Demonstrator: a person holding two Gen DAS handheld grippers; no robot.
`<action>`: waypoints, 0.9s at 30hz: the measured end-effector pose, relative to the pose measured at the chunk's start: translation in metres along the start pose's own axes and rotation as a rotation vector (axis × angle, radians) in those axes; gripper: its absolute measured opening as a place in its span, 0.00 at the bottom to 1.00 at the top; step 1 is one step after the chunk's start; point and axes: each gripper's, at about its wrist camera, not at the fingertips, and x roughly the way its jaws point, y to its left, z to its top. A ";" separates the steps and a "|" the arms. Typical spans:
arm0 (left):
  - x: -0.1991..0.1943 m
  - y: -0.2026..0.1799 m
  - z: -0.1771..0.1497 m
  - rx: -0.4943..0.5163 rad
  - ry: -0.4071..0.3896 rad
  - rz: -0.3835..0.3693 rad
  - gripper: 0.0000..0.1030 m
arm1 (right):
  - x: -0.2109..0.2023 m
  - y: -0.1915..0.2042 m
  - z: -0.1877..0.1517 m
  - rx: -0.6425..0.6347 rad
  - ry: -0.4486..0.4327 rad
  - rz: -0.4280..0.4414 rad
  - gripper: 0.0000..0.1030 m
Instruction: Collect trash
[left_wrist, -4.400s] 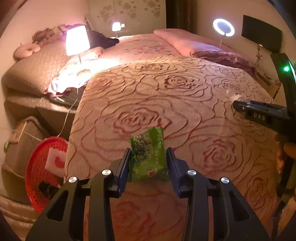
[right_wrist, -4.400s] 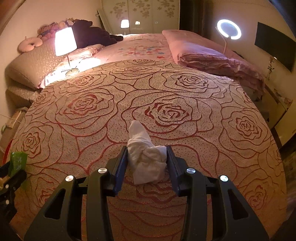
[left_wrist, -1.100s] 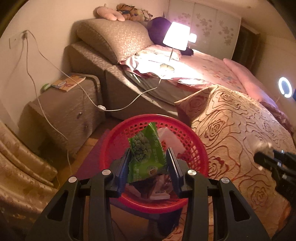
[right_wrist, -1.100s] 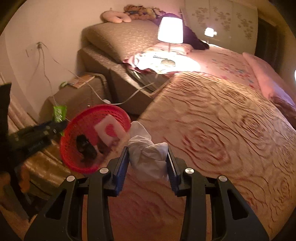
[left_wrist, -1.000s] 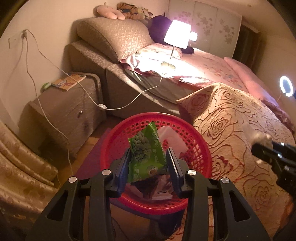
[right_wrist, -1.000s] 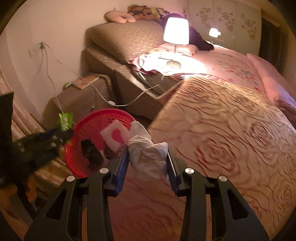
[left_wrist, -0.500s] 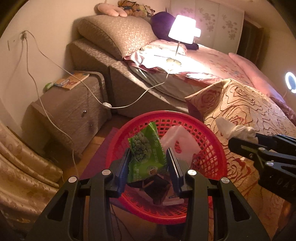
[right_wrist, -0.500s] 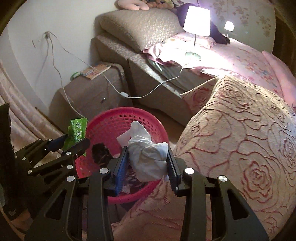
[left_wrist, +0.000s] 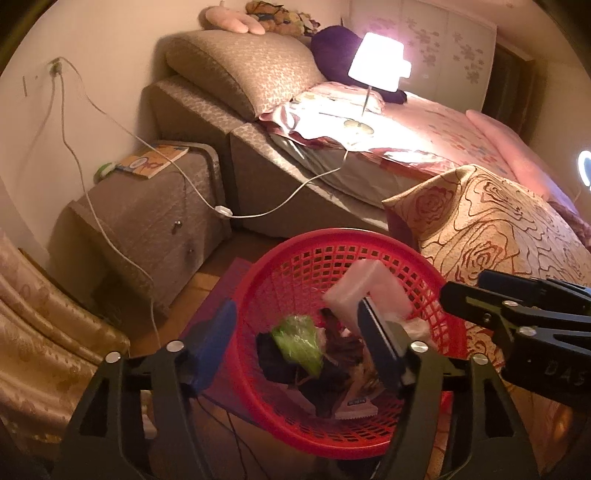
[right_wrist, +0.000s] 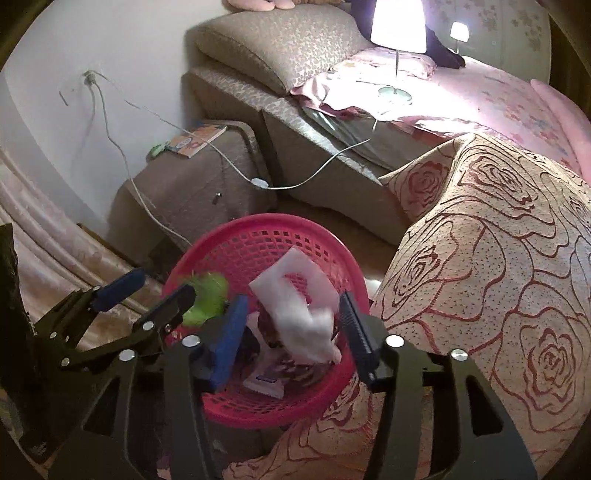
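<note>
Bedspread edges the red basket; nightstand stands just beyond.

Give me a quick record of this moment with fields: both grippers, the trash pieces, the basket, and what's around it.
left gripper: jaws opening, nothing pinched, above the basket
right gripper: jaws opening, tissue loose between them
green snack wrapper: blurred, dropping into the basket
white tissue wad: blurred, over the basket
red basket: on the floor beside the bed, already holds trash
rose bedspread: right of the basket
nightstand: behind the basket
</note>
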 end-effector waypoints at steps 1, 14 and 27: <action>0.000 0.001 0.000 -0.003 0.003 0.000 0.66 | -0.002 -0.001 0.000 0.002 -0.003 -0.001 0.52; -0.016 -0.004 0.000 0.014 -0.037 0.013 0.75 | -0.033 -0.010 -0.014 0.010 -0.081 -0.036 0.61; -0.029 -0.015 -0.003 0.042 -0.058 0.014 0.80 | -0.057 -0.041 -0.036 0.086 -0.110 -0.052 0.82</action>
